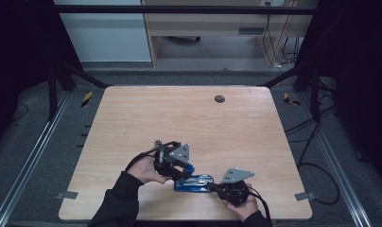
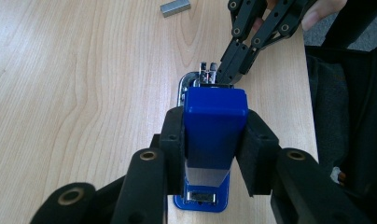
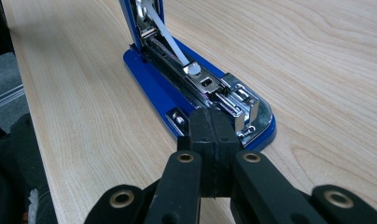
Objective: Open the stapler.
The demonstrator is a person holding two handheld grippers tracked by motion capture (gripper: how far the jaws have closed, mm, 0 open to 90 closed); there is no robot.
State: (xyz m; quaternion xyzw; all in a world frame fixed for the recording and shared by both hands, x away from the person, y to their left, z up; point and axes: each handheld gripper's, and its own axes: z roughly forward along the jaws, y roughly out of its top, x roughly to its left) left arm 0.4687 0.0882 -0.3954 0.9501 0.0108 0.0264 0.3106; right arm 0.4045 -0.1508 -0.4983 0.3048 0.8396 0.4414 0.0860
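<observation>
My left claw (image 2: pixel 214 140) pinches the blue lid (image 2: pixel 215 126) of one stapler (image 1: pixel 195 183), one foam pad on each side of it. The lid is smooth glossy plastic, box shape w/ rounded corners, lifted up from the base. Under the lid, betw. my pads, I see a flat strip of bright metal.

My right claw (image 3: pixel 211 135) is pressed together, the two pads flat against each other, nothing betw. them. Its tip is at the front end of the stapler, touching or almost touching the metal magazine (image 3: pixel 203 86); I cannot tell which. The magazine is chrome, long and narrow, shiny, w/ one small round knob and a thin flat spring strip going up to the lid. The base (image 3: pixel 154 88) is blue, glossy, rounded at the front, just before my right claw.

Beyond my left claw, well apart on the table (image 2: pixel 84 93), lies one small grey block of staples (image 2: pixel 175 7), rectangular, dull metal.

Table is light wood w/ visible grain, matte, approx. square w/ rounded corners. Count: 1 stapler, 1 staple block, 2 claws.
</observation>
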